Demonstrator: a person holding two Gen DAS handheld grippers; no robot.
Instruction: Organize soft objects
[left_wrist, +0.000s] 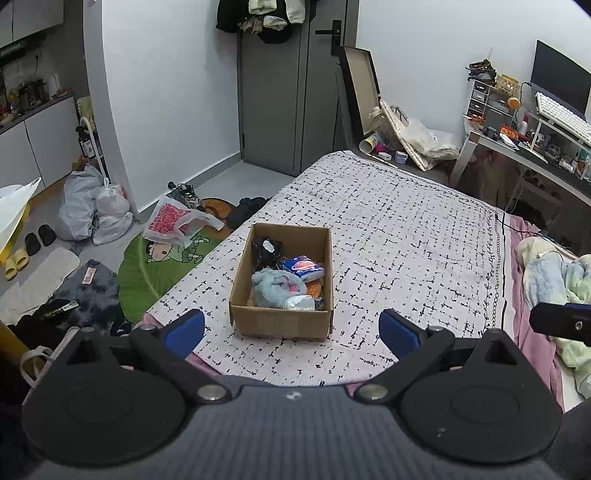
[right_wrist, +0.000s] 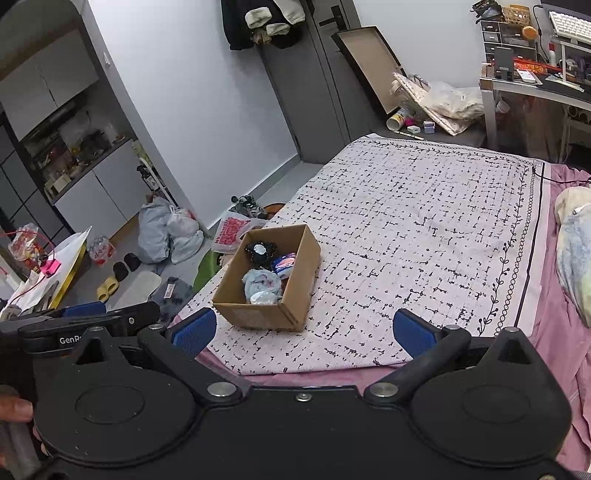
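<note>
- The cardboard box (left_wrist: 282, 280) sits on the bed, on the patterned blanket (left_wrist: 399, 236), close to the bed's left edge. Its long axis runs away from the grippers.
- Inside it lie a fluffy blue soft thing (left_wrist: 273, 282), a black bundle (left_wrist: 266, 248), a blue-and-pink packet (left_wrist: 303, 266), something orange and a clear plastic piece; the blanket around the box is bare.
- The left gripper (left_wrist: 291, 328) faces the box's near short wall almost squarely, with the box just ahead between its blue pads (left_wrist: 186, 328). Its jaws stand wide apart and hold nothing.
- The right gripper (right_wrist: 304, 330) is also spread wide and empty; from it the box (right_wrist: 267, 280) lies ahead and to the left, turned at an angle.
- The left one looks the nearer and better lined up, I'd say.
- More soft bedding (left_wrist: 554, 280) is heaped at the right of the bed, well apart from the box.
</note>
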